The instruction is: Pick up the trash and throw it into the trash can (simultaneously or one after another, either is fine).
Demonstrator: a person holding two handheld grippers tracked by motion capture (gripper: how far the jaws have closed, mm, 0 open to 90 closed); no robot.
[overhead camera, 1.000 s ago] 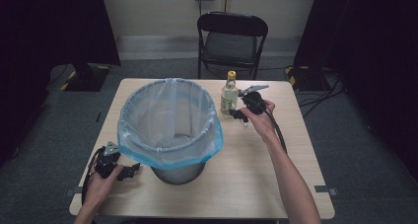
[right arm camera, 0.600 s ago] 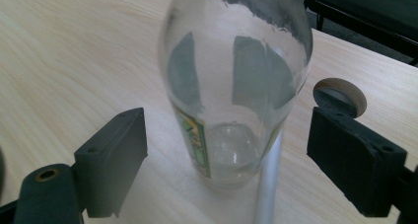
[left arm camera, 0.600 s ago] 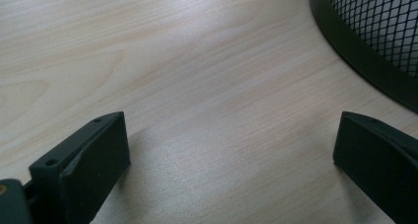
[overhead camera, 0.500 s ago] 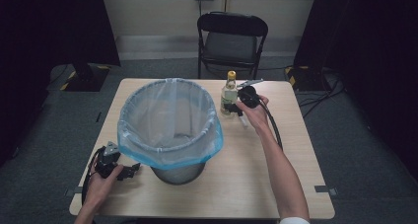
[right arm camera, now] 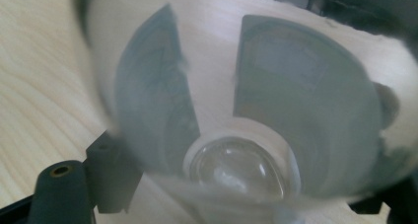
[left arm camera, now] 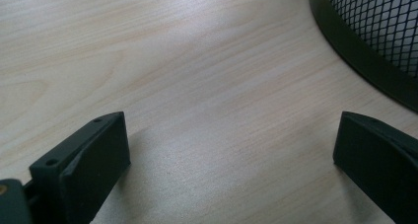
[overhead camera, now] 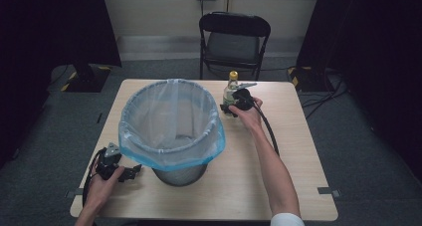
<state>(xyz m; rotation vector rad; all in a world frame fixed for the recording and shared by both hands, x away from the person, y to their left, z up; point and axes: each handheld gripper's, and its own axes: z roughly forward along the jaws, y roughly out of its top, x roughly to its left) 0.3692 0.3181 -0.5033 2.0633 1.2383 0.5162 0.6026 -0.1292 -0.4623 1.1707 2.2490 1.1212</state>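
A clear bottle (overhead camera: 230, 90) with a yellow cap stands upright on the far side of the wooden table (overhead camera: 298, 156), right of a mesh bin (overhead camera: 179, 173). My right gripper (overhead camera: 233, 105) is pressed up to the bottle from the right. In the right gripper view the bottle (right arm camera: 256, 100) is blurred and very close. It sits between the two jaws, which stand wide on either side of it. My left gripper (overhead camera: 130, 172) rests on the table near the bin's base (left arm camera: 374, 46). It is open (left arm camera: 231, 160) over bare wood.
The bin carries a pale blue liner (overhead camera: 171, 121) folded over its rim and takes up the table's middle left. A black folding chair (overhead camera: 234, 37) stands behind the far edge. Cables lie on the floor at the right.
My right gripper has slid left onto the bottle, which now sits between its jaws. The left gripper has stayed where it was.
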